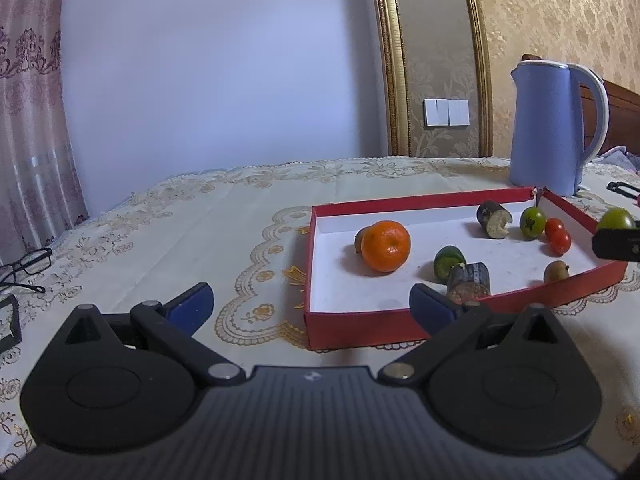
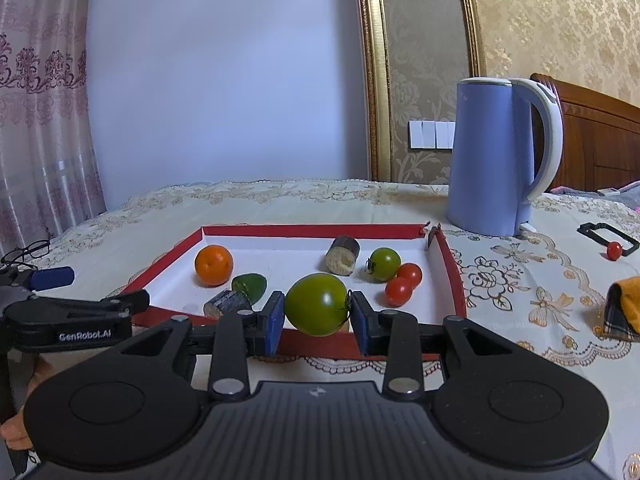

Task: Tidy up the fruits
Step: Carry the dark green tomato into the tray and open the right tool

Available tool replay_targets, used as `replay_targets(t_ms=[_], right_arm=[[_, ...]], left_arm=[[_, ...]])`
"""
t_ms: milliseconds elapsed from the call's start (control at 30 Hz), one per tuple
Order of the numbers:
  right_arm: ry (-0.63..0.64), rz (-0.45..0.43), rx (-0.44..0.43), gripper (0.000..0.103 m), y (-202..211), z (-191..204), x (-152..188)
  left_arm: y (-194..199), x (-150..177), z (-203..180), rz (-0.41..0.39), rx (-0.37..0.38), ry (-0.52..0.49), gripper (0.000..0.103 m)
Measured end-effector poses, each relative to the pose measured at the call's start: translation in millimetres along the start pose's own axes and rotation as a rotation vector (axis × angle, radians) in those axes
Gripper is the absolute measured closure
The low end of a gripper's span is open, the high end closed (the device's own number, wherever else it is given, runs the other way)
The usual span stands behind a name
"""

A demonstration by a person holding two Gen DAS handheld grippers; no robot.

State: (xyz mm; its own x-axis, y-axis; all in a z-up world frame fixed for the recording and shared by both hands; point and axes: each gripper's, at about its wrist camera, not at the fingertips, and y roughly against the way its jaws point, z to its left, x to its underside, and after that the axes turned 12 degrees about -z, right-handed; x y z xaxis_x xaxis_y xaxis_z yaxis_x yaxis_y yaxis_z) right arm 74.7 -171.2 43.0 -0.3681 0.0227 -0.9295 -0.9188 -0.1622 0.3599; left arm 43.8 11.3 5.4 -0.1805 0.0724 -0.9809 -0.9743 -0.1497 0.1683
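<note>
The right tongs (image 2: 317,312) pinch a green tomato (image 2: 316,304) just above the red box's (image 2: 320,346) near wall; the left tongs (image 1: 312,300) are spread wide beside it.

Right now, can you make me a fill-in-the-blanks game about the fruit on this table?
1. The right gripper holds a green ____.
2. The orange sits inside the ____ box.
3. The left gripper is ____ and holds nothing.
4. Behind the box stands a blue ____.

Missing words: tomato; red; open; kettle
</note>
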Motion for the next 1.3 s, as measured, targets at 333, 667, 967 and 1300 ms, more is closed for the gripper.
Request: replay_targets(t_ms=[333, 667, 967, 1300], right_arm=[[0.013, 0.009, 0.009, 0.068, -34.2, -2.7, -14.9], [0.008, 0.035, 0.048, 0.068, -74.2, -2.9, -18.4], [0.011, 0.071, 0.051, 0.068, -94.3, 2.3, -12.5], [0.044, 0.105, 0.063, 0.066, -113.0, 15.0, -8.8]], left_arm=[[-2.6, -0.1, 8.9, 0.020, -0.013, 0.048, 0.000], [-1.6, 0.1, 4.9, 0.014, -0.004, 0.028, 0.000], [-1.7, -0.6, 3.5, 0.016, -0.011, 0.020, 0.000], [-2.5, -0.4, 2.8, 0.022, -0.013, 0.021, 0.000]])
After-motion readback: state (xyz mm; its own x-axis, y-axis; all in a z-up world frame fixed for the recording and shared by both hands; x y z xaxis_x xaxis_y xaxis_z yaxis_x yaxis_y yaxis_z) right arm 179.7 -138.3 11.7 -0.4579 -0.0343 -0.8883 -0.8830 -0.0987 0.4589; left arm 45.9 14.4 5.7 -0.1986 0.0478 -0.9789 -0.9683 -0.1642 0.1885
